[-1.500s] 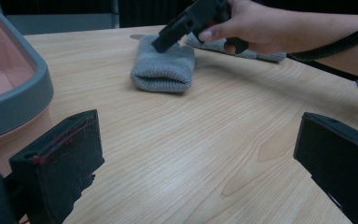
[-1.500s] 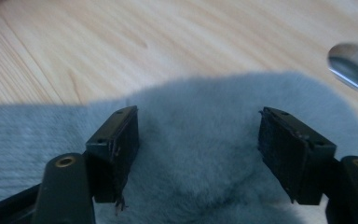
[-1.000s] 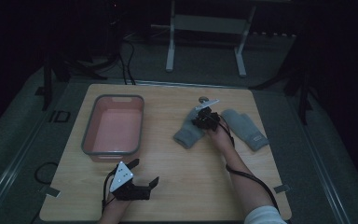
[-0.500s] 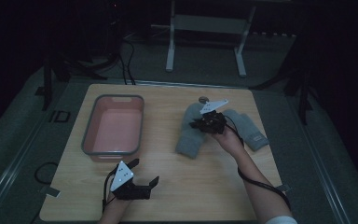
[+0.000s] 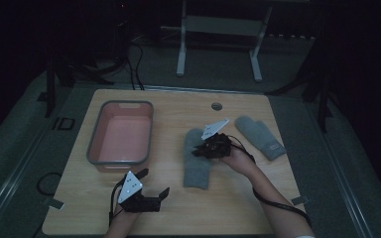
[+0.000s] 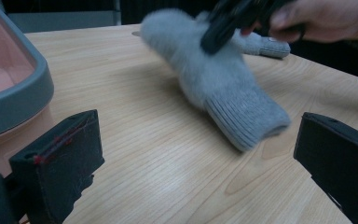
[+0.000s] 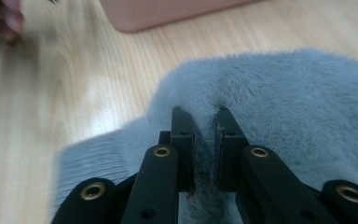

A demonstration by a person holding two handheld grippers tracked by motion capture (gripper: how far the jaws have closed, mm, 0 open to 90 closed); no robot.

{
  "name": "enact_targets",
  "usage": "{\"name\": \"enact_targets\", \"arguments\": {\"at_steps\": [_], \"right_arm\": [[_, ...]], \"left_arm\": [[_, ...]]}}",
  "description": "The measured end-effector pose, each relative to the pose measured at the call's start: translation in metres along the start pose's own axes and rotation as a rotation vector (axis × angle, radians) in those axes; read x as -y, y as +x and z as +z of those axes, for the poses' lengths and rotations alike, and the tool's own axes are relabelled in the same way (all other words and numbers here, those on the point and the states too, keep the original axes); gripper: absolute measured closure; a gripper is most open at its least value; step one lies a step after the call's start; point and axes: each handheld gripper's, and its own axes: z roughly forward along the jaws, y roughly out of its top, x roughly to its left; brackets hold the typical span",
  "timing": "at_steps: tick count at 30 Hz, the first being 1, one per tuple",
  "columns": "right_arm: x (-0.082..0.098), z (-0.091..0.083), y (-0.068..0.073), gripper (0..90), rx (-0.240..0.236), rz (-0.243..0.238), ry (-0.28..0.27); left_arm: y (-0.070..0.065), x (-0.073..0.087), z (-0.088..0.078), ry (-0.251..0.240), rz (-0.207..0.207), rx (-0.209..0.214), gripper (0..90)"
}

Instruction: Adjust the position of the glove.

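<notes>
A grey mitten (image 5: 196, 166) lies in the middle of the wooden table (image 5: 173, 114), its cuff toward the person. My right gripper (image 5: 204, 149) is shut on it, with fuzzy fabric pinched between the jaws of the right gripper (image 7: 204, 122). In the left gripper view the mitten (image 6: 214, 79) looks blurred, with the right gripper (image 6: 228, 21) on its upper part. A second grey mitten (image 5: 261, 137) lies flat to the right. My left gripper (image 5: 154, 183) rests near the front edge, wide open and holding nothing; the left gripper (image 6: 196, 135) faces the mitten's cuff.
A pink tub with a grey rim (image 5: 93, 144) stands at the table's left, close to the left gripper; the tub's rim (image 6: 23, 93) shows beside the left jaw. A round hole (image 5: 217, 106) is near the far edge. Metal stand legs rise behind the table.
My right gripper has pulled the pinched mitten toward the person and slightly left. The left gripper and the second mitten have stayed put.
</notes>
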Motion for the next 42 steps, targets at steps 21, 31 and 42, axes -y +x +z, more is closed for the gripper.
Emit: {"name": "enact_targets", "arguments": {"at_steps": [21, 31, 42], "right_arm": [[0.017, 0.007, -0.01, 23.9, 0.134, 0.064, 0.014], [0.032, -0.042, -0.022, 24.0, 0.26, 0.126, -0.068], [0.083, -0.108, -0.049, 38.2, 0.418, 0.175, -0.113]], "left_arm": [[0.0, 0.0, 0.0, 0.002, -0.006, 0.004, 1.5], [0.0, 0.001, 0.002, 0.007, 0.0, 0.003, 1.5], [0.0, 0.001, 0.002, 0.011, -0.001, -0.006, 1.5]]}}
